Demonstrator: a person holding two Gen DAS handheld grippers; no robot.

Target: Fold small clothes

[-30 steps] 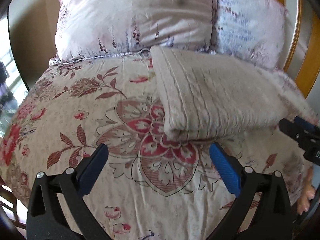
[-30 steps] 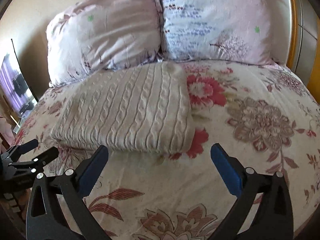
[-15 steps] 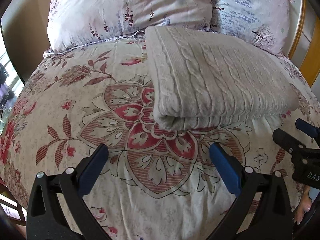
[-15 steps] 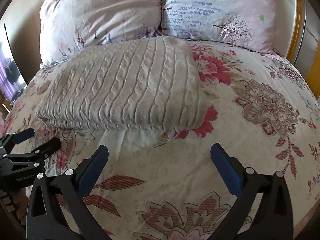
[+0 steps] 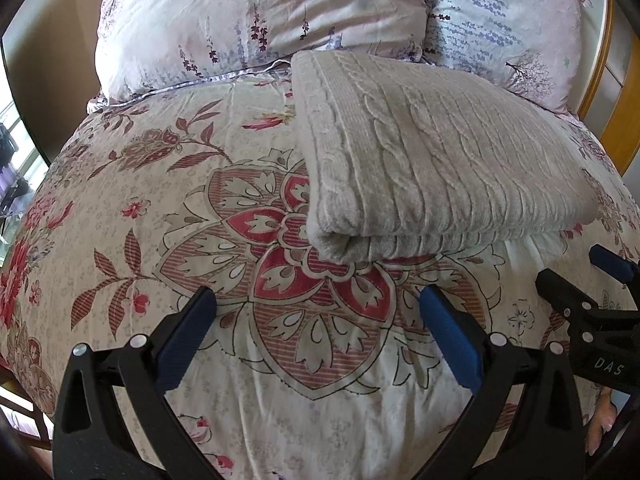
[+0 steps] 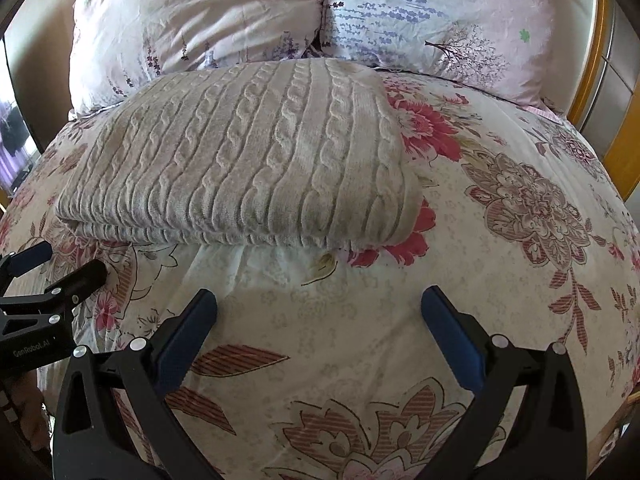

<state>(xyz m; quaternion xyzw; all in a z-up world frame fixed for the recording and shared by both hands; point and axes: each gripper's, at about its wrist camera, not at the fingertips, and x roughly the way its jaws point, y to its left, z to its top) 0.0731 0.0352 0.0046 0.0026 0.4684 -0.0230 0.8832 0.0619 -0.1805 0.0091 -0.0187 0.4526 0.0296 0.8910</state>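
Left wrist view: cream cable-knit sweater (image 5: 432,160) sits folded into a neat thick rectangle on the floral duvet (image 5: 160,208), its rolled fold edge facing the camera, layers stacked flush.
Sweater look: raised braided cables run lengthwise, ribbing between them, pale off-white yarn, no loose sleeve showing.
Sweater place: upper middle of the bed, far edge just beside the two pillows, the pink floral pillow (image 5: 260,16) and the lavender-print pillow (image 5: 500,20).
Left hand-held gripper (image 5: 316,308): jaws spread wide, blue pads apart, nothing between them, hanging over a red medallion in the duvet print, short of the sweater.
Right wrist view: same sweater (image 6: 248,168) seen from the other side, its long folded edge toward the camera, a red flower of the duvet (image 6: 520,208) peeking from under its right corner.
Right hand-held gripper (image 6: 318,308): jaws also wide apart and empty, over bare duvet just in front of the sweater.
Writing: "DAS" reads in white on the black body of the right hand-held gripper where it enters the left view's right edge; "GenRobot.AI" reads on the left hand-held gripper's body at the right view's left edge.
Edge of frame: fingertips of a hand (image 5: 600,424) show low at the right, beneath that gripper body.
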